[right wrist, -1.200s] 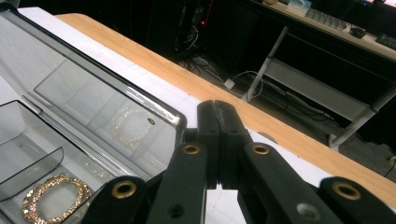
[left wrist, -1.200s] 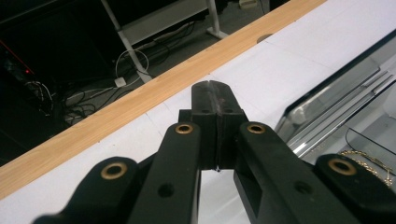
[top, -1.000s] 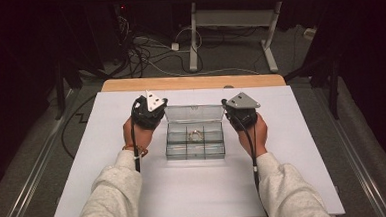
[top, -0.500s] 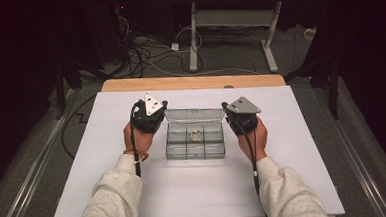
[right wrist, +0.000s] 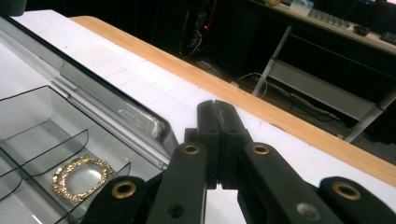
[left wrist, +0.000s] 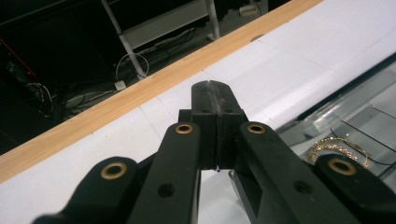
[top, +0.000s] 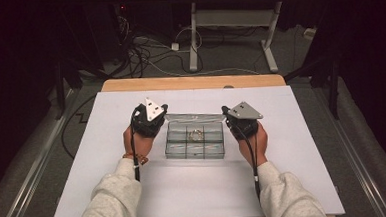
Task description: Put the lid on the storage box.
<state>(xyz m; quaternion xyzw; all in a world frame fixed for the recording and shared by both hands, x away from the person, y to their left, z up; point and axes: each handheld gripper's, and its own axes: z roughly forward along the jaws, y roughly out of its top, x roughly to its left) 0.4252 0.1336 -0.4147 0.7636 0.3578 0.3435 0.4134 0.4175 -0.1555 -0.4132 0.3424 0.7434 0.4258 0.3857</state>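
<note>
A clear plastic compartment box (top: 195, 149) lies open on the white table top, its lid (top: 191, 117) folded back on the far side. A gold bracelet (top: 196, 135) rests in one middle compartment. My left gripper (top: 150, 116) hovers at the box's left far corner, its jaws pressed together with nothing between them. My right gripper (top: 241, 117) sits at the right far corner, likewise shut and empty. In the left gripper view the shut tips (left wrist: 212, 93) point past the box, with the bracelet (left wrist: 338, 147) at lower right. In the right gripper view the shut tips (right wrist: 217, 112) stand beside the lid (right wrist: 116, 112) and the bracelet (right wrist: 81, 177).
A white sheet (top: 195, 188) covers the table; a wooden strip (top: 192, 82) runs along its far edge. Beyond it lie floor cables (top: 143, 51) and a white desk frame (top: 231, 21). Bare white surface surrounds the box on every side.
</note>
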